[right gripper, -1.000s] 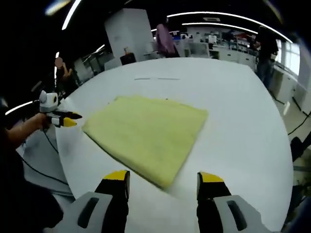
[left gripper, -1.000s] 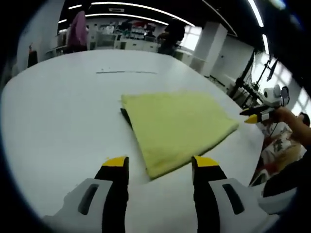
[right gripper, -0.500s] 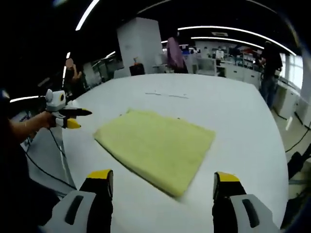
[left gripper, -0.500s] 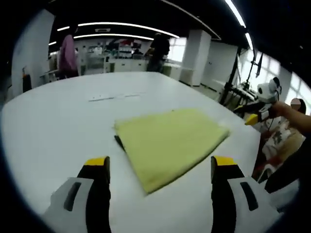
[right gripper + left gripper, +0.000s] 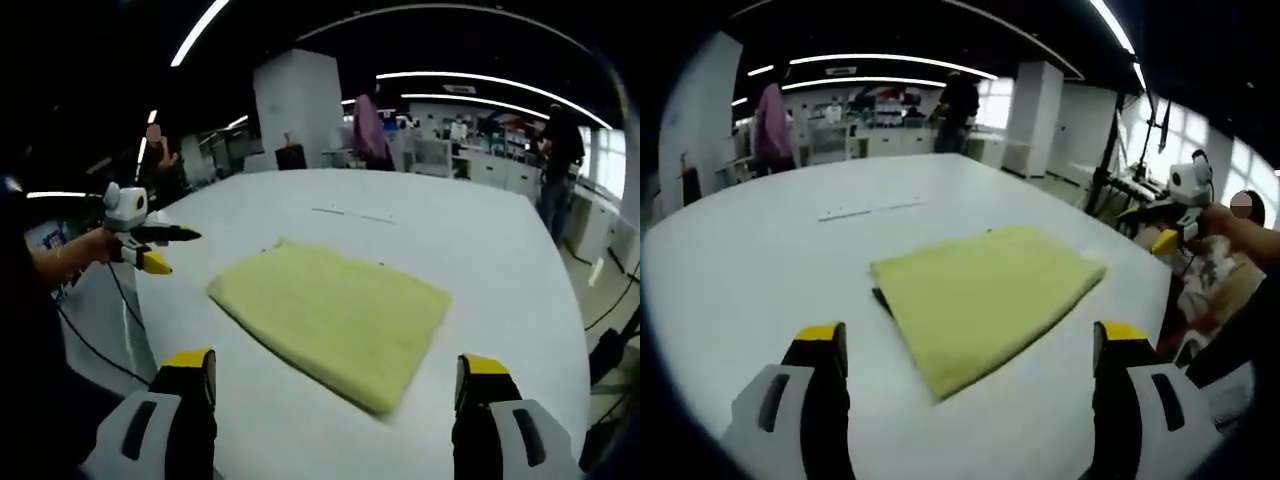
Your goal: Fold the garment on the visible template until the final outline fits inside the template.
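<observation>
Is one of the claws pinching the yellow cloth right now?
No, the yellow cloth lies folded flat on the white table, and the left claw is wide open short of it.

Left tongs (image 5: 970, 335) and right tongs (image 5: 338, 365) both gape wide.

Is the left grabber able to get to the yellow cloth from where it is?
Probably yes. The left gripper is open and faces the folded yellow garment on the white table, with bare tabletop between them and nothing in the way.
</observation>
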The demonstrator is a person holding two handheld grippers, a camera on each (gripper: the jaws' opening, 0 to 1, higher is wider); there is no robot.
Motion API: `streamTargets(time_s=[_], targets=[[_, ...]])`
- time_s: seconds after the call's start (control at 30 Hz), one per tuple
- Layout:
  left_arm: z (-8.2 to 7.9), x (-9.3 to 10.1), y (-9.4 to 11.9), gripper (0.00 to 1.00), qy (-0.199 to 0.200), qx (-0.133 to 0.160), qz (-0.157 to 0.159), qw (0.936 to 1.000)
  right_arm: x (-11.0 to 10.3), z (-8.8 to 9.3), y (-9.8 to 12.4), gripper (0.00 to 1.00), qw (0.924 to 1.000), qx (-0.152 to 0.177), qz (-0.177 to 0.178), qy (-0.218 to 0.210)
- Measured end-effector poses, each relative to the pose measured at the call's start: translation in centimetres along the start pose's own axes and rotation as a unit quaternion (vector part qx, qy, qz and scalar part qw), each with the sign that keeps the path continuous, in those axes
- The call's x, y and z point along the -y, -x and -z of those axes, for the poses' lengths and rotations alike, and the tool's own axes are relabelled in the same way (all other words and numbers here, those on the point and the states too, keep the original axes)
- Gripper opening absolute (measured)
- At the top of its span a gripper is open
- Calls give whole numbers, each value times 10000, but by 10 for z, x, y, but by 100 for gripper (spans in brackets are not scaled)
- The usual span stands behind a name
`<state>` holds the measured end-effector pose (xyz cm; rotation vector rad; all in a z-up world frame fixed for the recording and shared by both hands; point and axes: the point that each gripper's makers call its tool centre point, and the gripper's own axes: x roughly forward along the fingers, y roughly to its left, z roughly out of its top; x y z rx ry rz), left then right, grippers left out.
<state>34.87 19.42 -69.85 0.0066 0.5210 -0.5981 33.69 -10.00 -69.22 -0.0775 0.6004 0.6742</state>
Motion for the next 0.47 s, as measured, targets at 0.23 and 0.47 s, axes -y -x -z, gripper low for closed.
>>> streamTargets(time_s=[0.23, 0.47], targets=[[2, -2, 4, 99, 31, 35, -26, 10000, 0, 3, -3, 99, 9999, -3, 134, -30], [3, -5, 8, 99, 53, 50, -78, 9999, 3, 0, -2, 99, 9995, 119, 245, -130]])
